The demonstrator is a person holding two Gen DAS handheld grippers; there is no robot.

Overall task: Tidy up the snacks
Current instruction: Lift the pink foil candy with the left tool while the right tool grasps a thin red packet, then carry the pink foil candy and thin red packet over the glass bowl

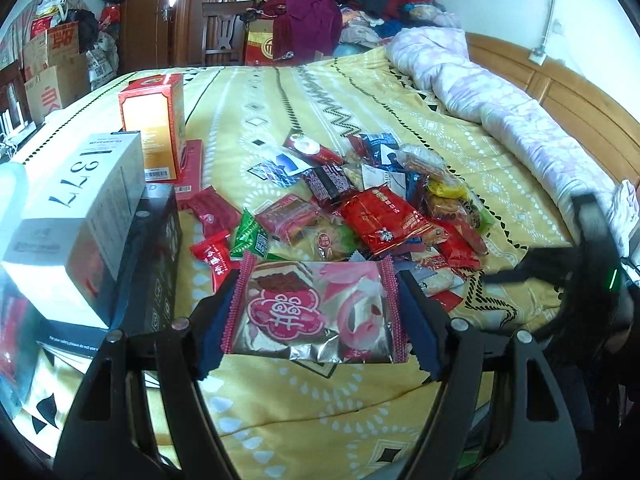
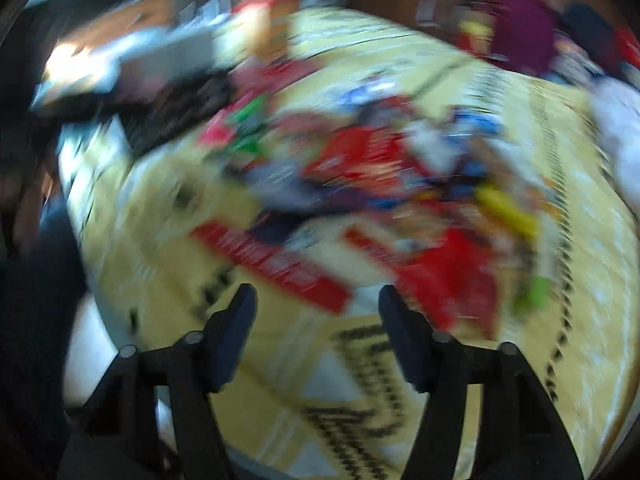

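My left gripper [image 1: 317,280] is shut on a pink and silver snack packet [image 1: 316,312]; its blue pads press on the packet's two crimped ends and hold it flat above the yellow bedsheet [image 1: 320,408]. Beyond it, a pile of mixed snack packets [image 1: 380,208] in red, green, blue and yellow lies on the bed. The right wrist view is badly blurred. There my right gripper [image 2: 317,294] stands open over the sheet with nothing between its fingers, and the snack pile [image 2: 380,168] lies ahead of it.
At the left of the bed stand a white box [image 1: 80,216], a black box [image 1: 154,264] and an upright orange-red box [image 1: 154,128]. A rolled quilt [image 1: 480,92] lies along the wooden headboard [image 1: 568,96]. Clothes [image 1: 320,12] are heaped at the far end.
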